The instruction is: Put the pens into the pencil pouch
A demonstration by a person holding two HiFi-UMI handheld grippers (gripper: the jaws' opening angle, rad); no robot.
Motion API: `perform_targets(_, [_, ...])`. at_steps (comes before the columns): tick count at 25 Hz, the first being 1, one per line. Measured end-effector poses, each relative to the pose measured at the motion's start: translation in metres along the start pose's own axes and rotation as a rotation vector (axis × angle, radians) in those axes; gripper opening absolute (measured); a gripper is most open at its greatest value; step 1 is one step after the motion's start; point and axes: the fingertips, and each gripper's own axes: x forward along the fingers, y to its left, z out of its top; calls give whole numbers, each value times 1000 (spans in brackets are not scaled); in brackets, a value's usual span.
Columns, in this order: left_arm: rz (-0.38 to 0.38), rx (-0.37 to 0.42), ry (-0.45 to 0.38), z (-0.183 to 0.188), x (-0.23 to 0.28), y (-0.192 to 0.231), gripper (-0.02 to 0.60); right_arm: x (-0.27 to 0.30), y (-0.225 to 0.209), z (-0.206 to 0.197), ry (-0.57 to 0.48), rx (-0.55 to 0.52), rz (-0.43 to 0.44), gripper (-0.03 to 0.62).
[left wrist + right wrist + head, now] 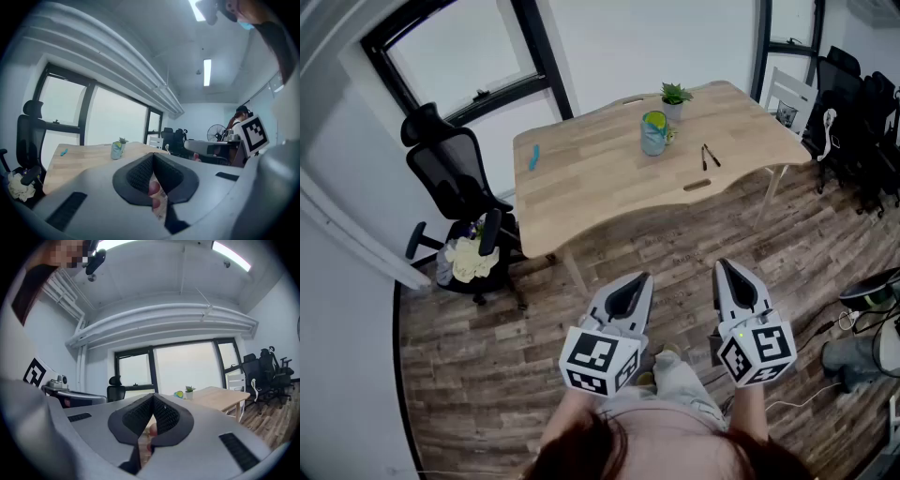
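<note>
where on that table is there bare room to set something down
The widest bare stretch of the table lies between the blue item and the pencil pouch. The near edge left of the black pens is bare too. It is crowded around the pouch, plant and pens.

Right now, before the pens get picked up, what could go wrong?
1. The two black pens lie flat and thin on the table; they might slide away when pinched.
2. The pencil pouch stands upright close beside the small plant; a push could tip either one.
3. The left tool and the right tool are both shut and away from the table; they must open first.
</note>
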Motion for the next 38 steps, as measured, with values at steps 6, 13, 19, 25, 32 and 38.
perform_targets(6, [3,-2,-9,5,10,7,2,9,-3,1,-7,-13,-14,0])
perform_targets(13, [-7,2,-13,12,46,12,2,31,-28,1,7,17,-19,0])
perform_targets(19, [-10,2,-15,17,81,14,2,50,-53,3,5,38,-2,0])
perform_targets(25, [2,7,-25,22,107,16,2,67,-78,5,1,33,0,0])
perform_targets(32, [27,0,10,12,128,18,2,82,-106,-3,30,43,-29,0])
perform_targets(38, [13,9,24,15,157,38,2,114,-113,-9,44,41,-24,0])
